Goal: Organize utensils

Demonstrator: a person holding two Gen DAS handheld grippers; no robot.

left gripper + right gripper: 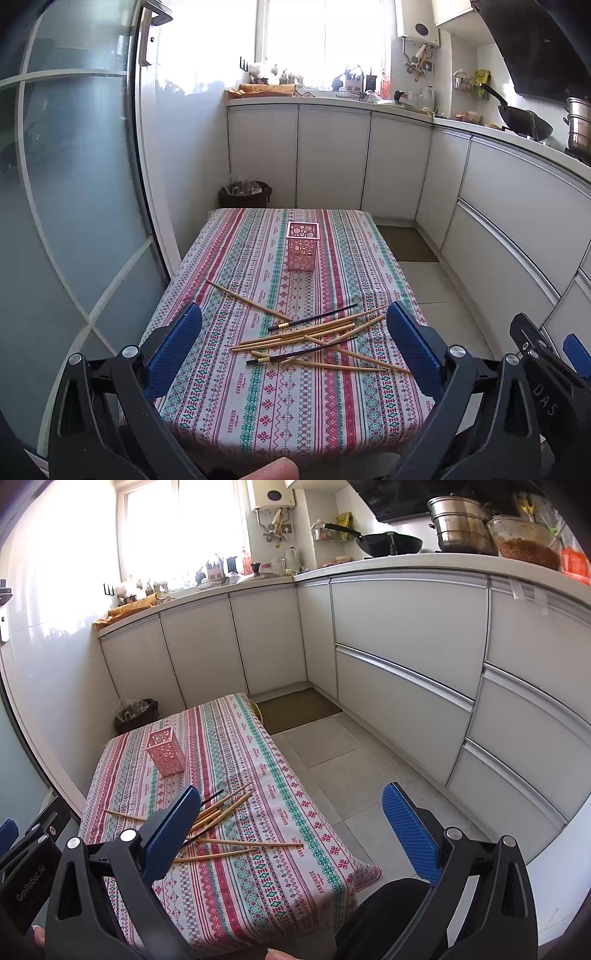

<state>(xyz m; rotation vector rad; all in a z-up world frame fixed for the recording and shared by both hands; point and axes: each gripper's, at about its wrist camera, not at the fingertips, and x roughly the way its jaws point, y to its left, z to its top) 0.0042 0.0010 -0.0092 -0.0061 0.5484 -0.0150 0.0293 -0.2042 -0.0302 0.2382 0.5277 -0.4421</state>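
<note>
The left tool (293, 343) is spread wide with nothing between its blue pads, hovering over the near end of the counter (229, 413). The right tool (291, 829) gapes equally wide, also holding nothing. The chopsticks (314, 338) lie scattered on the striped cloth, well short of the upright pink holder (302, 245), which stands beyond them.

Chopsticks (317, 338) lay scattered in a loose crossed heap on the near part of the tablecloth: mostly pale wooden ones, two dark with gold bands; one wooden stick (247, 300) lay apart at the left. Pink perforated square holder (302, 245) stood upright and empty, farther back.
</note>
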